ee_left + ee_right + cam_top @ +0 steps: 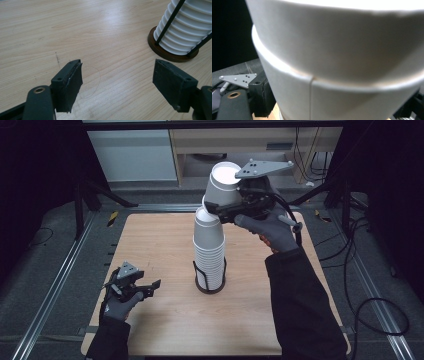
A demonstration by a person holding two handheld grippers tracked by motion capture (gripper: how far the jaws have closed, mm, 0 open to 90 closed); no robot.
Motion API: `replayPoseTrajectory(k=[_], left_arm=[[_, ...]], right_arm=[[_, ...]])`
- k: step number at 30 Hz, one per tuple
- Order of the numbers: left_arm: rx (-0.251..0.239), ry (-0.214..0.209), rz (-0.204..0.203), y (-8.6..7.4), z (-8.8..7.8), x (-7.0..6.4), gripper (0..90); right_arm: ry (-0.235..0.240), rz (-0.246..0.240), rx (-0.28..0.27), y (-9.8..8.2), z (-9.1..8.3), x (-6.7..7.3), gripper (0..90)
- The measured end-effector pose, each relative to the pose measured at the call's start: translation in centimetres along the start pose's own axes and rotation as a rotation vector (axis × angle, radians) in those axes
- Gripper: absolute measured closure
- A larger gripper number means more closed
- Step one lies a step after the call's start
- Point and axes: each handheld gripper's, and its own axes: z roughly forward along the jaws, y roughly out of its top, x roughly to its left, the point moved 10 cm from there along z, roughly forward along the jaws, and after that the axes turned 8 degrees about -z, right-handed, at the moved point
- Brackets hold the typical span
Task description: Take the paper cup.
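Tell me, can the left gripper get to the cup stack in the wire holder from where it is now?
Probably yes: the left gripper is open, holds nothing, and bare table lies between it and the cup stack.

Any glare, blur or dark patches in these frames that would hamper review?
High view: surroundings black, table evenly lit, lifted cup slightly overexposed at its rim. Left gripper view: sharp, with a soft sheen on the wood near the cup stack. Right gripper view: cup wall too close, soft-focused, top edge blown out.
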Motion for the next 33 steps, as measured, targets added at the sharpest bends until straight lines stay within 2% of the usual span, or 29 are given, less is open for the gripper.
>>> replayPoseTrajectory(k=[7, 10, 16, 24, 26, 27, 28, 29, 30, 33], left_arm=[[0.000, -0.001, 0.004, 0.1, -0.1, -0.1, 22.9], [-0.004, -0.003, 0.006, 0.2, -0.1, -0.2, 22.9], [-0.003, -0.012, 0.011, 0.2, -0.2, -0.6, 23.0], [-0.007, -0.034, 0.024, 0.6, -0.5, -1.4, 22.8], [0.001, -0.049, 0.033, 0.6, -0.5, -1.8, 22.6], [0.001, -0.049, 0.033, 0.6, -0.5, -1.8, 22.4], [0.001, -0.052, 0.044, 0.6, -0.4, -2.0, 22.5], [0.001, -0.052, 0.044, 0.6, -0.4, -2.0, 22.5], [0.006, -0.059, 0.059, 0.6, -0.4, -2.3, 22.5], [0.010, -0.065, 0.070, 0.6, -0.4, -2.7, 22.4]], right_arm=[[-0.015, -0.006, 0.019, -1.4, -2.2, -0.9, 14.6], [-0.031, -0.016, 0.041, -2.7, -3.5, -1.5, 14.7], [-0.034, -0.016, 0.058, -4.4, -4.8, -1.8, 14.8], [-0.010, -0.019, 0.093, -7.3, -6.1, -1.4, 14.7], [0.014, -0.018, 0.109, -8.7, -6.4, -1.0, 14.6], [0.014, -0.018, 0.109, -8.7, -6.4, -1.0, 14.6], [0.026, -0.022, 0.125, -9.8, -6.5, -0.8, 14.6], [0.026, -0.022, 0.125, -9.8, -6.5, -0.8, 14.6], [0.045, -0.025, 0.139, -10.8, -6.5, -0.6, 14.6], [0.063, -0.027, 0.148, -11.8, -6.6, -0.3, 14.5]])
